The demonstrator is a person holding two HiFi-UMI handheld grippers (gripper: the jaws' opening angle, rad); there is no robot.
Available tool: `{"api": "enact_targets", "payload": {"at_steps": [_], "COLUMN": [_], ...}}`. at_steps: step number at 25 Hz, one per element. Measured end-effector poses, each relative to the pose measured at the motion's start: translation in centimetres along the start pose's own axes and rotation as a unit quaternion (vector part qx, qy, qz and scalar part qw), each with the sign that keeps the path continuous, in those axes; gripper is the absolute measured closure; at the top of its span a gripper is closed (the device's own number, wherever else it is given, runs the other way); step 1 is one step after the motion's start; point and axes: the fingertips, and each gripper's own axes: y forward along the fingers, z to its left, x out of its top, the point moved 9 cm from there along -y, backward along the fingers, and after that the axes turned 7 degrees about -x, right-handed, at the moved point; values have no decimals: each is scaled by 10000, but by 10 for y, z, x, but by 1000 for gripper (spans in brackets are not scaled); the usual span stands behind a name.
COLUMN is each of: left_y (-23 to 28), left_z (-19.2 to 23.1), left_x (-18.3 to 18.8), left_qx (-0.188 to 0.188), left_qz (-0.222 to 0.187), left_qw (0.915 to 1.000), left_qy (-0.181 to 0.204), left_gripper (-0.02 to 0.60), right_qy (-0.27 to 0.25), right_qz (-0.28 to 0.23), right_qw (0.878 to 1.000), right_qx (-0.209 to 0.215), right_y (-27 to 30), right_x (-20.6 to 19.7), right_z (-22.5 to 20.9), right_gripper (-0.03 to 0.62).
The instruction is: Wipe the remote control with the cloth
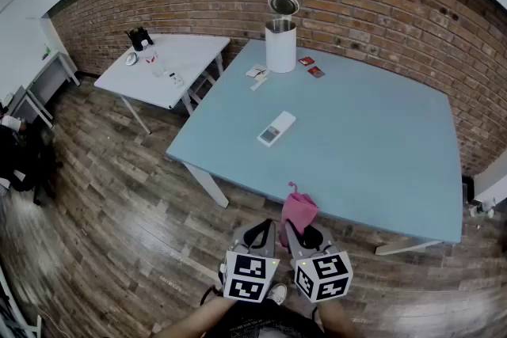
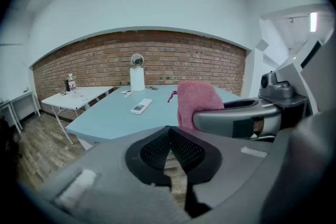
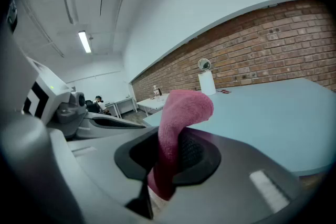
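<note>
1. The wiping has not begun. My right gripper [image 3: 169,165] is clamped on the pink cloth [image 3: 181,113] at the near edge of the blue table [image 1: 380,138]. The remote control [image 1: 276,128] lies mid-table, well apart from it.
2. My left gripper [image 2: 169,136] is closed on nothing, just beside the right.
3. Left to do, I judge: carry the cloth to the remote and rub it.
4. Count: 1 remote, 1 cloth, 2 grippers, 1 white canister [image 1: 280,43], and perhaps 2 red packets [image 1: 311,66], which are too small to be sure of.

Left tongs [image 1: 260,229] and right tongs [image 1: 304,233]: grey moulded shells, black mesh-textured pads [image 2: 152,150]. Each carries a white cube [image 1: 250,275] with black square markers and small green lights. White shoe [image 1: 277,294] below.
</note>
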Motion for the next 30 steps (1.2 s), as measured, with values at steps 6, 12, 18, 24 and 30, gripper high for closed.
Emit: {"api": "enact_targets", "payload": {"at_steps": [6, 12, 18, 24, 30], "left_y": [5, 16, 37, 70, 103], "left_z": [-5, 0, 18, 50, 86], "left_x": [0, -2, 0, 14, 28], "left_qx": [6, -29, -82, -177, -319], "left_qz": [28, 67, 94, 68, 228], "left_qw": [10000, 9999, 9997, 9996, 9990], "left_qy": [-66, -127, -199, -221, -191], "left_gripper": [583, 583, 583, 581, 581], "right_qy": [40, 90, 68, 31, 74], "right_qz": [44, 93, 201, 240, 348], "right_qw": [10000, 9999, 9998, 9996, 9991], "right_qx": [25, 21, -32, -111, -214], "right_y": [-3, 6, 28, 67, 110], "right_x": [-2, -5, -2, 14, 31], "right_z": [-9, -16, -24, -36, -45], "right_gripper": [528, 528, 528, 528, 528]}}
